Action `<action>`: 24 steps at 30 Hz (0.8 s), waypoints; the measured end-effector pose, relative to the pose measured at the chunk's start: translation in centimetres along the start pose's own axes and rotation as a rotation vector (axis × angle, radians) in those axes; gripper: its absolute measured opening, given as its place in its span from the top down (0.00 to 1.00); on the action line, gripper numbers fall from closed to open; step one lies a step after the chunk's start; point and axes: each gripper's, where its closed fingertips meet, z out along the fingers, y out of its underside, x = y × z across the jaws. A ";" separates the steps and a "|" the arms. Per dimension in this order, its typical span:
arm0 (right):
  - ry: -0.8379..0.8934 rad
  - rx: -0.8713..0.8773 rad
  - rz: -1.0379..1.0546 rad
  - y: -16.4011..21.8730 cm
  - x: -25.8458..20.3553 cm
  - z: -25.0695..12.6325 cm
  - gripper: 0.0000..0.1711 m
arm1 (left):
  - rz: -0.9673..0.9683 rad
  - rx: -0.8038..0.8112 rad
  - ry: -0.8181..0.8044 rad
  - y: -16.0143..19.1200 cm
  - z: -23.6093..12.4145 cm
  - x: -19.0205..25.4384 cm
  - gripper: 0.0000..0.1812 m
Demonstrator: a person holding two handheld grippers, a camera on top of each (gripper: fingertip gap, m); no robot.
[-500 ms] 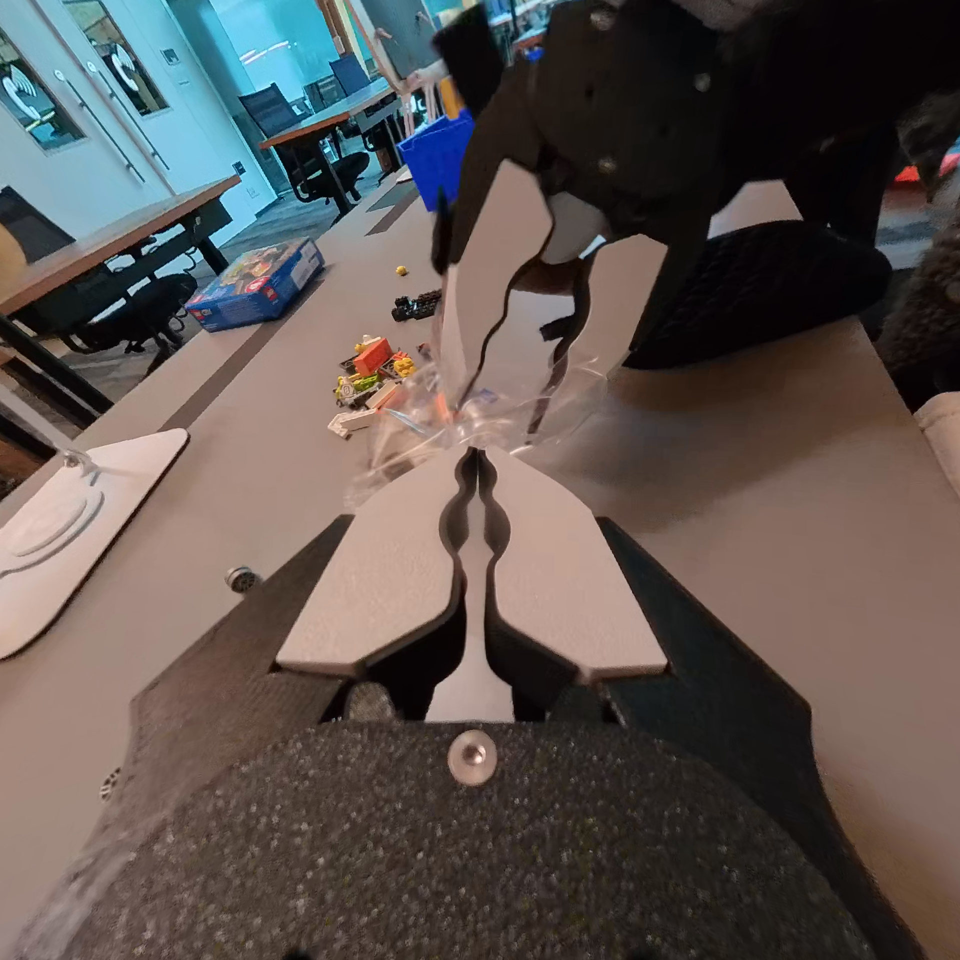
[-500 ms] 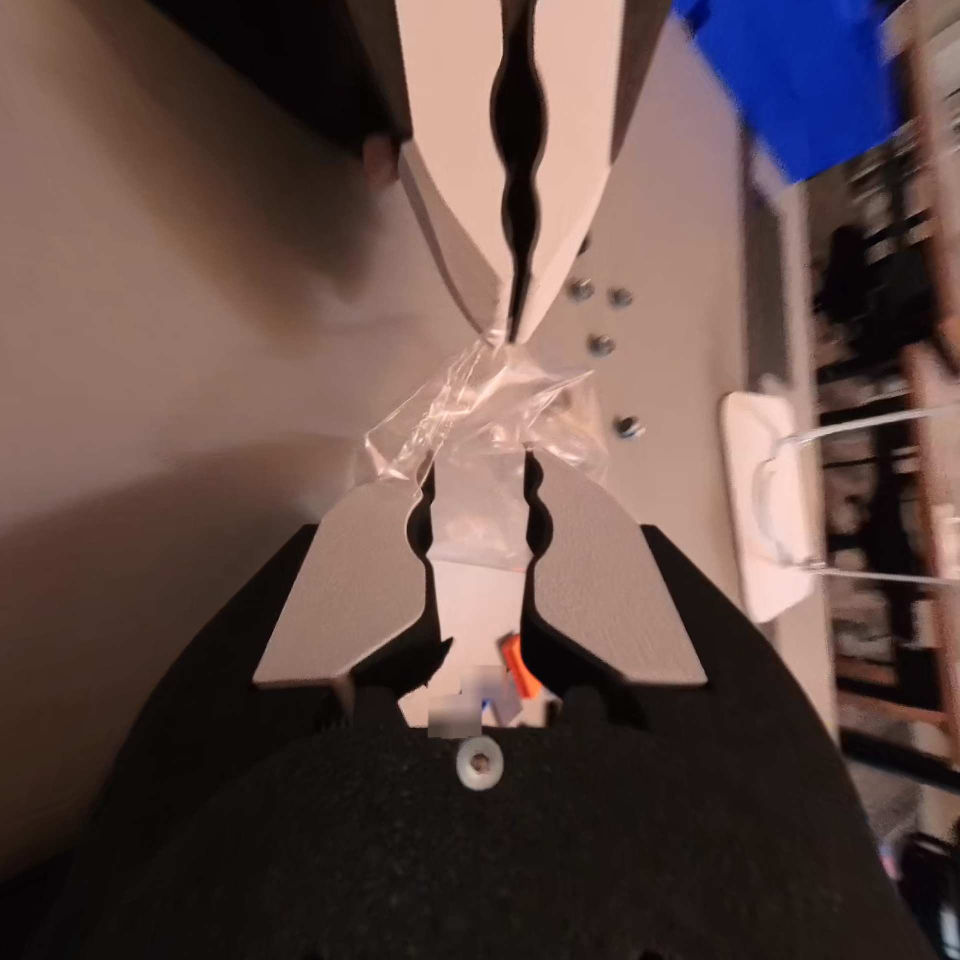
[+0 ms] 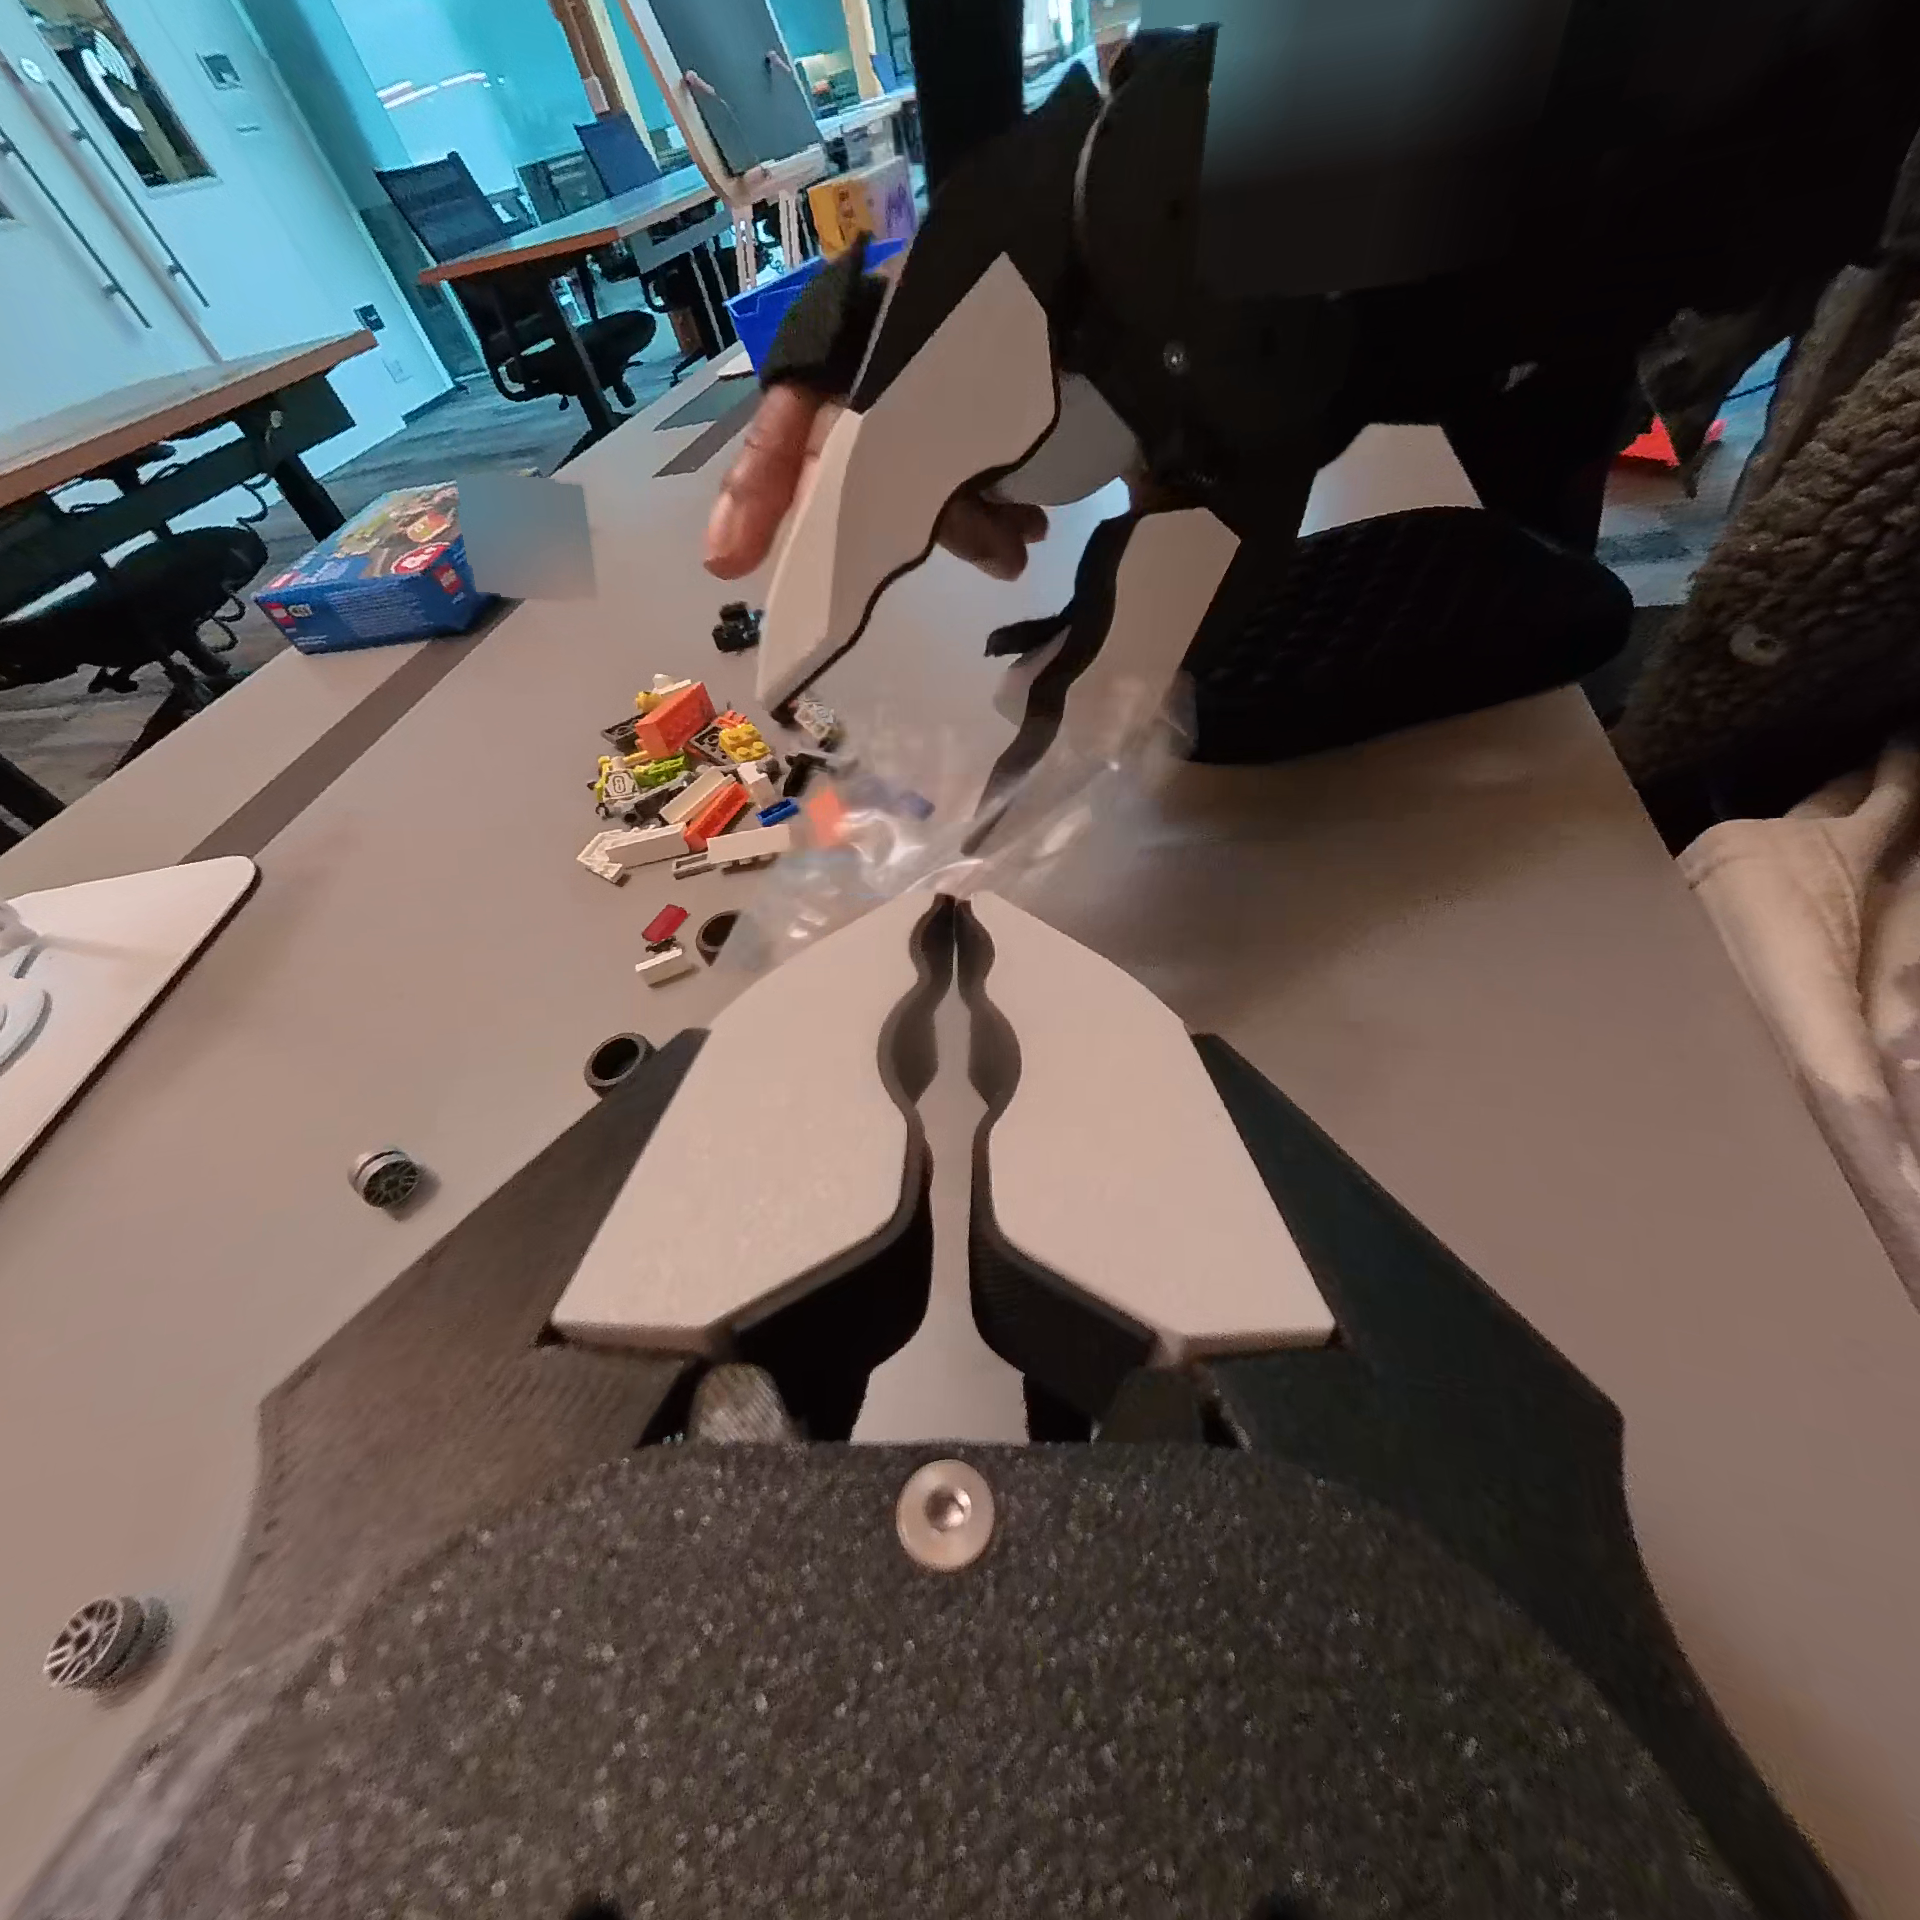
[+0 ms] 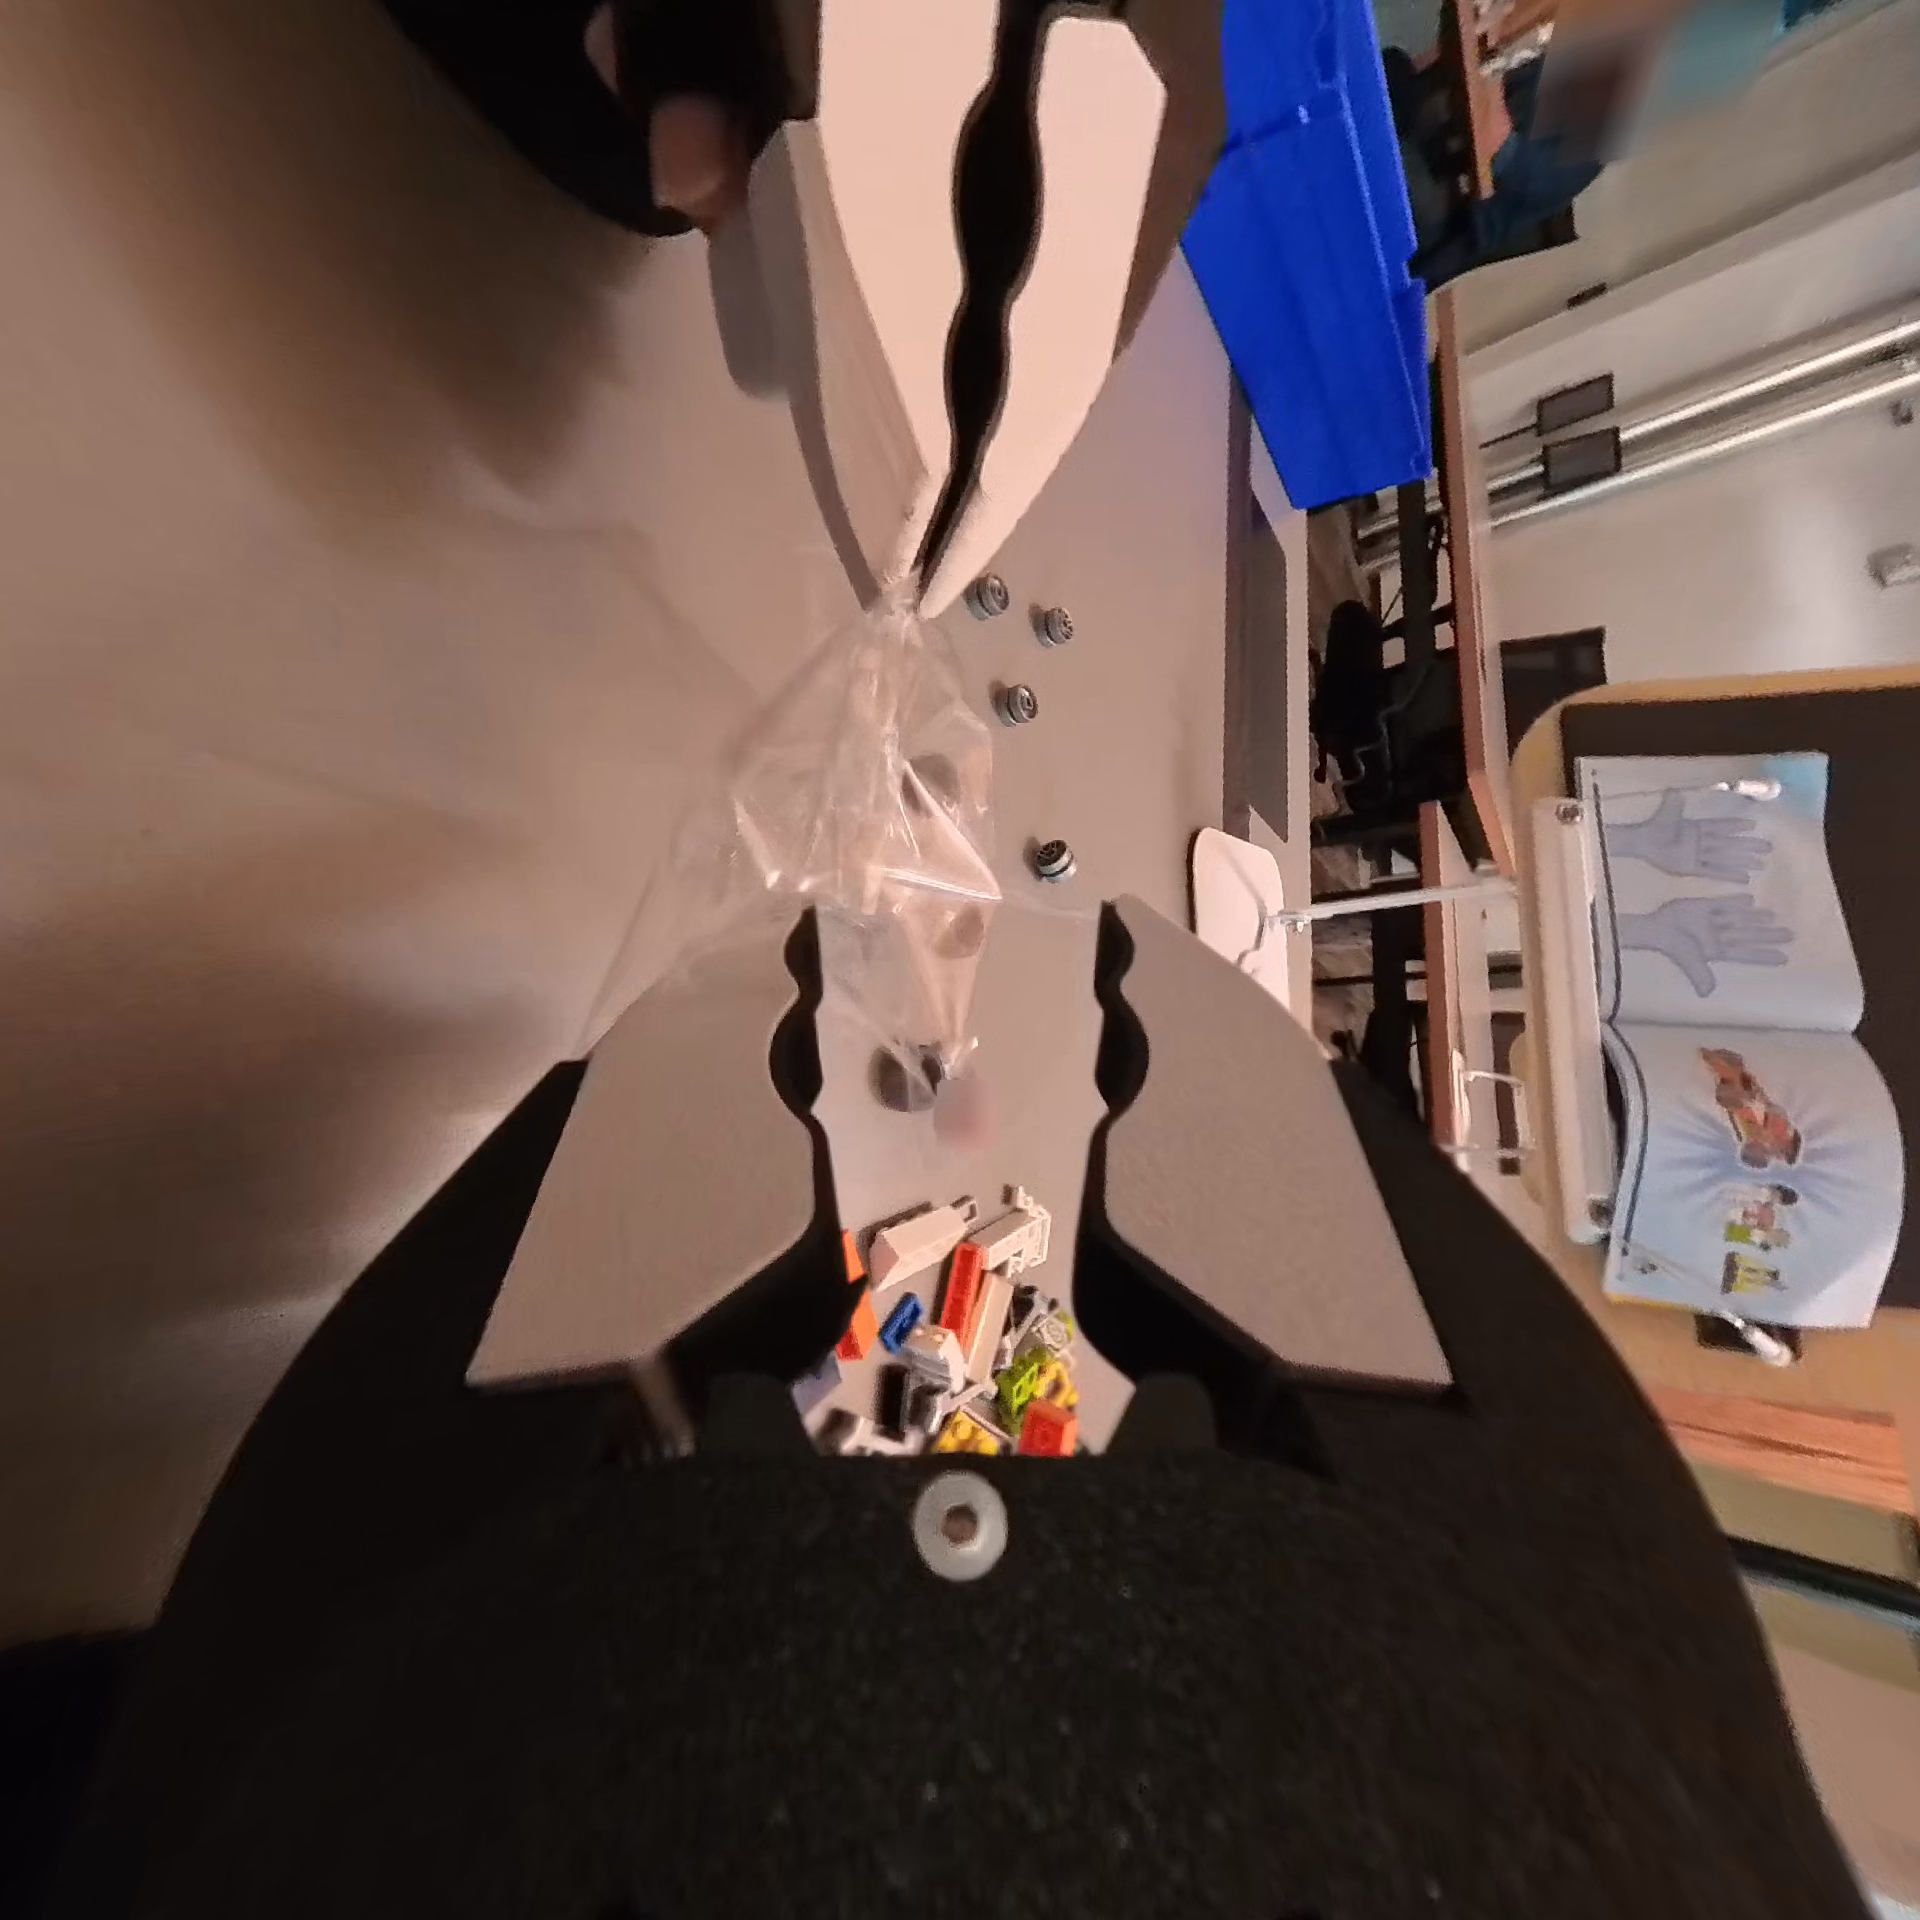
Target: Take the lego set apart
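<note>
Clear plastic bag, crumpled and hard to read, hangs pinched in my left gripper; loose lego pieces lie left of it on the grey table. My right gripper stands apart, holding nothing.

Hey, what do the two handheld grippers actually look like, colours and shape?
Both match: the left gripper and right gripper have flat, pale grey fingers with wavy black-edged inner rims, on a black textured body with one silver screw. No cables visible.
</note>
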 end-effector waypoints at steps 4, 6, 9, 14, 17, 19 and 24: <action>-0.035 -0.018 -0.080 -0.2 -0.2 0.4 0.63 | 0.028 -0.007 0.032 0.1 0.2 0.7 1.00; -0.058 -0.018 -0.117 -0.5 -0.6 0.5 0.64 | 0.029 -0.004 0.039 0.0 0.2 0.8 1.00; 0.041 -0.009 -0.169 -1.0 0.3 0.5 1.00 | 0.025 -0.012 0.040 0.2 0.3 0.8 1.00; 0.132 0.006 0.148 -1.1 1.8 0.6 1.00 | 0.051 -0.050 -0.020 0.6 0.5 0.1 1.00; 0.087 0.005 0.329 -0.9 1.6 0.7 1.00 | 0.093 -0.076 -0.042 1.1 0.7 0.0 1.00; 0.011 0.007 0.451 -0.7 1.2 0.8 1.00 | 0.131 -0.088 -0.055 1.3 0.9 0.0 1.00; -0.247 -0.023 0.743 0.2 -0.4 0.8 1.00 | 0.167 -0.069 -0.081 0.9 0.8 -0.2 0.91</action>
